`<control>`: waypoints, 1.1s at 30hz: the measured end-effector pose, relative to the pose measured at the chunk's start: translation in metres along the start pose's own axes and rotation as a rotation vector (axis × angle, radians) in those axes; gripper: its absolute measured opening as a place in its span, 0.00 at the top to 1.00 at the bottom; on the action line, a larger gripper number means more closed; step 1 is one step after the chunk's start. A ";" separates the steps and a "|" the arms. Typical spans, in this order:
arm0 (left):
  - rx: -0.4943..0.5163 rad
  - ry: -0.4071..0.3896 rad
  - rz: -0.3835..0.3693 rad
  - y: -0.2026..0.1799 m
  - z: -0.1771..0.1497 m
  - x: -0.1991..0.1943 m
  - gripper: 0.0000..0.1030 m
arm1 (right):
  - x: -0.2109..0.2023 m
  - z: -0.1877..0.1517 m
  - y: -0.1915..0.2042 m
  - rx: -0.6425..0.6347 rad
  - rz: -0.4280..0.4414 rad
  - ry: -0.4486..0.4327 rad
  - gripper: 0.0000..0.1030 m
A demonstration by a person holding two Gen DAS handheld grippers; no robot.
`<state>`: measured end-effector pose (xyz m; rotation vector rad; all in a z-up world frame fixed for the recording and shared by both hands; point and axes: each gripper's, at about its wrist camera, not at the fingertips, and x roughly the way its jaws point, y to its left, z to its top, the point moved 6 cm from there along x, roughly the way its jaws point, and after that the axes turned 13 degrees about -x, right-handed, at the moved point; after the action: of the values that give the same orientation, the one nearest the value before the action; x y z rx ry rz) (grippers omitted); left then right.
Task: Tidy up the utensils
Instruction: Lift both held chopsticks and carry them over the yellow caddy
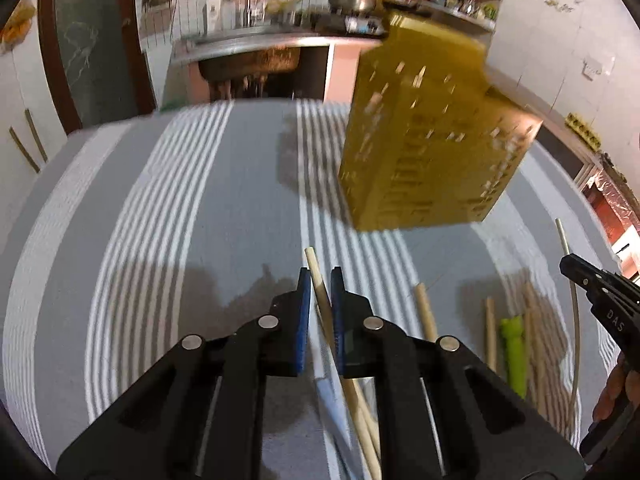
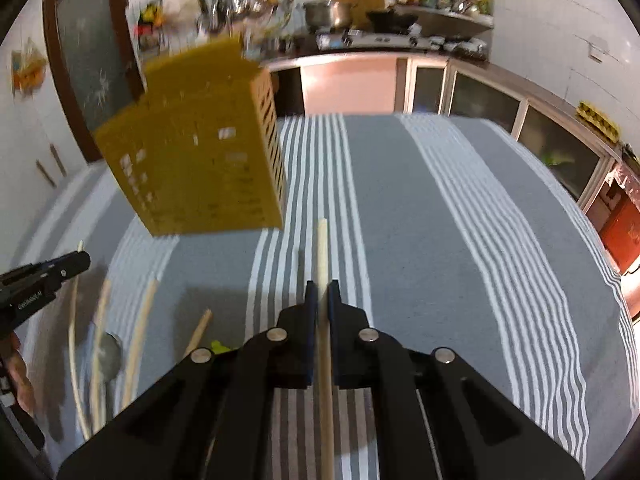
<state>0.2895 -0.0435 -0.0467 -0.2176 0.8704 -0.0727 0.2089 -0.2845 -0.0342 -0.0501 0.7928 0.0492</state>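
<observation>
Left claw (image 1: 320, 276) and right claw (image 2: 322, 290) each pinch a wooden stick (image 2: 322, 248); yellow slotted holder (image 2: 200, 148) upper left, striped bench (image 2: 440, 220) open rightward

Open cloth flanked by a tall holder

The striped tablecloth (image 2: 460, 220) lay bare right of the yellow utensil holder (image 2: 200, 152); passage was narrowed by loose wooden sticks (image 1: 490, 336) nearer the grippers.

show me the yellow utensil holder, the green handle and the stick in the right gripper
yellow utensil holder (image 2: 200, 152): right wrist view, its slotted front wall
green handle (image 1: 513, 354): left wrist view, mid-length of the handle
wooden stick (image 2: 322, 256): right wrist view, shaft ahead of the fingers
</observation>
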 end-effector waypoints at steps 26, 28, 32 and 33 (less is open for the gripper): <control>0.068 -0.410 -0.153 -0.032 0.026 -0.127 0.96 | -0.126 0.033 0.000 0.038 -0.009 -0.516 0.94; 0.063 -0.427 -0.162 -0.033 0.035 -0.134 0.96 | -0.135 0.043 0.002 0.030 -0.010 -0.551 0.94; 0.059 -0.471 -0.180 -0.040 0.058 -0.151 0.96 | -0.143 0.069 0.004 0.019 -0.010 -0.597 0.94; 0.059 -0.481 -0.182 -0.042 0.064 -0.154 0.96 | -0.145 0.077 0.005 0.018 -0.006 -0.614 0.94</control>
<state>0.2407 -0.0507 0.1182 -0.2454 0.3675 -0.2067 0.1616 -0.2785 0.1224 -0.0178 0.1790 0.0478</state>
